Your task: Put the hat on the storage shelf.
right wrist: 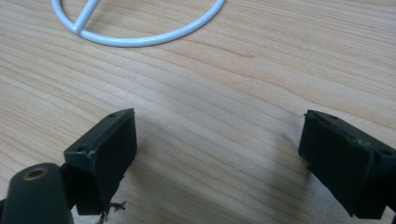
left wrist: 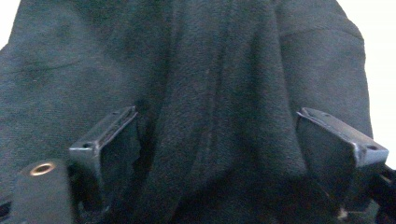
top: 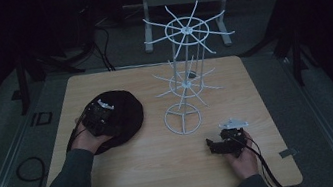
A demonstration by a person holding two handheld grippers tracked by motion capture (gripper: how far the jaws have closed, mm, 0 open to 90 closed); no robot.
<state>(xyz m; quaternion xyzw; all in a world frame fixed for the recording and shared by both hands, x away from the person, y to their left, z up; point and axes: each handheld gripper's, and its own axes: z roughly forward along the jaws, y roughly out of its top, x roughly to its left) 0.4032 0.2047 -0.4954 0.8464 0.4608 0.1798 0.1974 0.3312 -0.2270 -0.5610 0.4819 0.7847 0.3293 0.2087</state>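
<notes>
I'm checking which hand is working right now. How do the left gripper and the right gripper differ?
The left gripper is down on the black cloth, with a fold of it between its jaws; the right gripper has bare wooden table between its jaws. The left gripper sits at the table's left, away from the white wire rack; the right gripper lies near the rack's ring base. Both stand open.
</notes>
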